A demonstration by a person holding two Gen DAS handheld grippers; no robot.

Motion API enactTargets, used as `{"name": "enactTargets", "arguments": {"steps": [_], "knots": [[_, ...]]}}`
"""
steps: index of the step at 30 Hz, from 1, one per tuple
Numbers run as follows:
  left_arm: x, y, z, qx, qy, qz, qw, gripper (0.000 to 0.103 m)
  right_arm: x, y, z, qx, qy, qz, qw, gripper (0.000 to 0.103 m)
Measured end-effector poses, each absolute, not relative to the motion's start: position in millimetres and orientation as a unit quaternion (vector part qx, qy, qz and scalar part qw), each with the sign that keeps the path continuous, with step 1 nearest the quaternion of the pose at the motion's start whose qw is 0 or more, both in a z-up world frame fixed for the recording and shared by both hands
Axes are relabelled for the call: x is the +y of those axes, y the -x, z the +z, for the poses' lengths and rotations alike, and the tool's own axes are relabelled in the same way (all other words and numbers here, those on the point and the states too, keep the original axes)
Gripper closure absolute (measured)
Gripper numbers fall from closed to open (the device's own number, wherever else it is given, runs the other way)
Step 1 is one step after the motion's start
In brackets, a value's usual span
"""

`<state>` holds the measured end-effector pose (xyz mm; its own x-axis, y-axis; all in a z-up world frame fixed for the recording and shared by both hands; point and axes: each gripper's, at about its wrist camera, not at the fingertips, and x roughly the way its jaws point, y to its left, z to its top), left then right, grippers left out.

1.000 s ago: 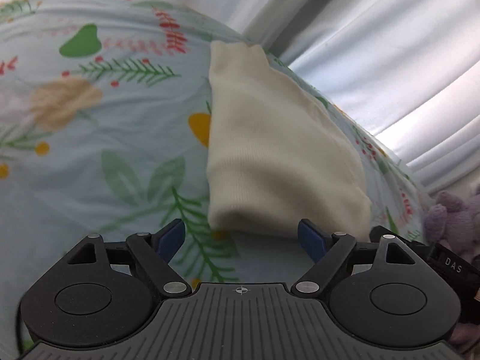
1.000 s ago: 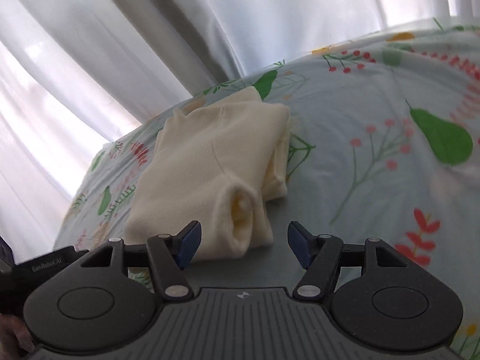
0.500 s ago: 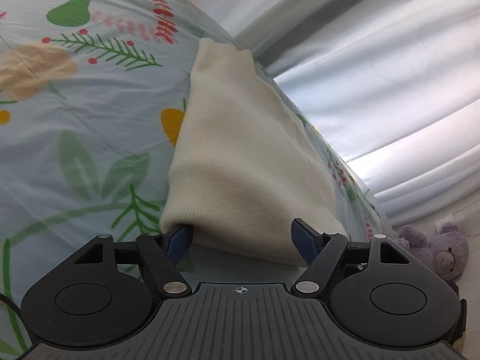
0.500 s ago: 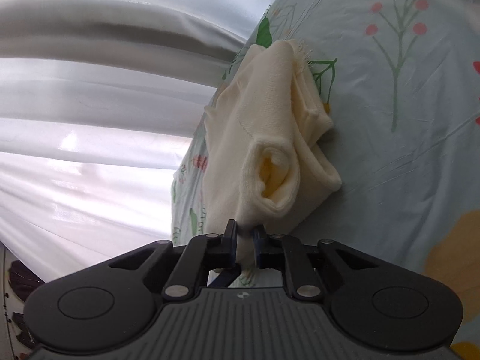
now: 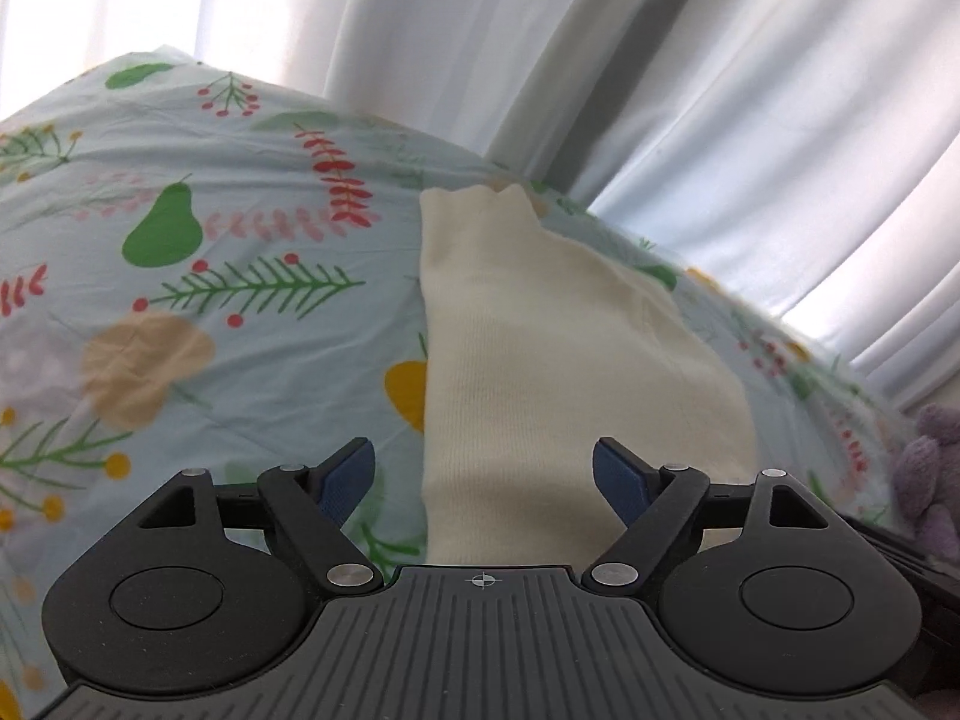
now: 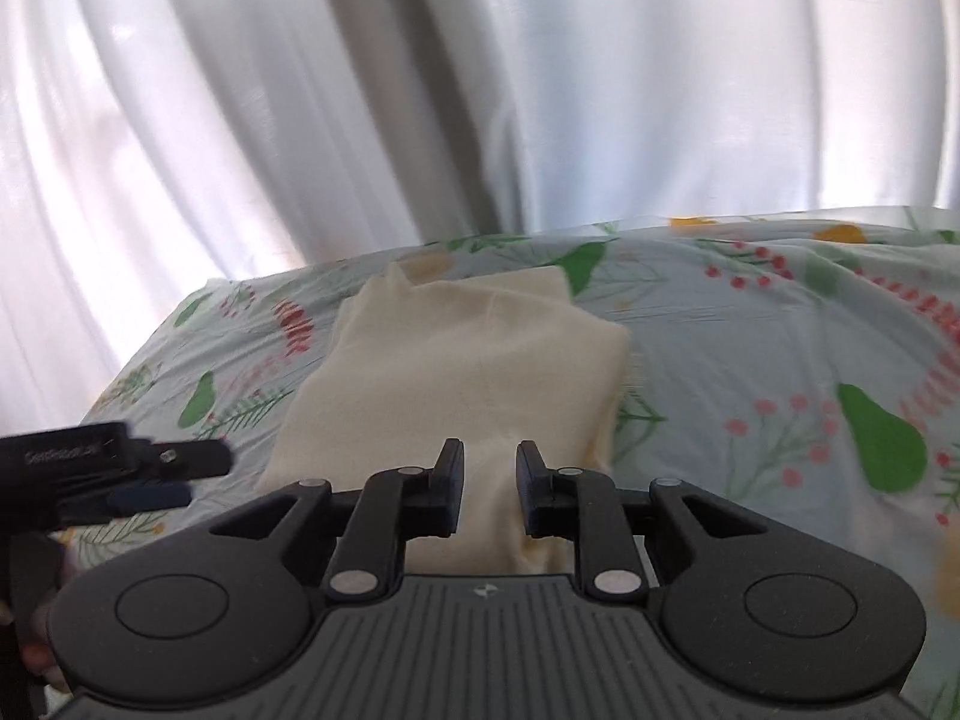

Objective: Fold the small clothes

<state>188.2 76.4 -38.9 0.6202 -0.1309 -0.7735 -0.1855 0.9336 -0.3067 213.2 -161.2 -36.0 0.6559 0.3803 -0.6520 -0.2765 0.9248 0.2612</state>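
A cream knitted garment (image 5: 570, 360) lies folded in a flat oblong on the flowered bedsheet (image 5: 240, 330). My left gripper (image 5: 483, 459) hovers over its near end with the jaws wide and opening; the blue pads stand clear of the cloth on both sides. In the right wrist view the same garment (image 6: 468, 372) stretches away from my right gripper (image 6: 489, 468). Its jaws are a narrow gap apart and opening, cloth shows through the gap, and the pads do not press on it. The left gripper (image 6: 180, 474) pokes in at that view's left edge.
White curtains (image 6: 480, 90) hang close behind the bed's far edge. A purple plush toy (image 5: 930, 480) sits low at the right, beside the bed. The sheet (image 6: 750, 360) spreads out bare to the right of the garment.
Half a second ago my right gripper was shut on the garment's near edge; now its jaws have parted and the cloth lies flat. Both grippers have drawn back and up from the garment.
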Motion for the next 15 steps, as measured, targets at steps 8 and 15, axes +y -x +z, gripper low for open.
{"name": "enactTargets", "arguments": {"steps": [8, 15], "knots": [[68.6, -197.2, -81.3, 0.497, 0.145, 0.019, 0.855, 0.008, -142.0, -215.1, -71.2, 0.418, 0.026, 0.171, 0.892, 0.084], [62.4, -188.7, -70.3, 0.51, 0.13, 0.016, 0.85, 0.013, -143.9, -207.9, -71.4, 0.435, 0.038, 0.175, 0.882, 0.084]]}}
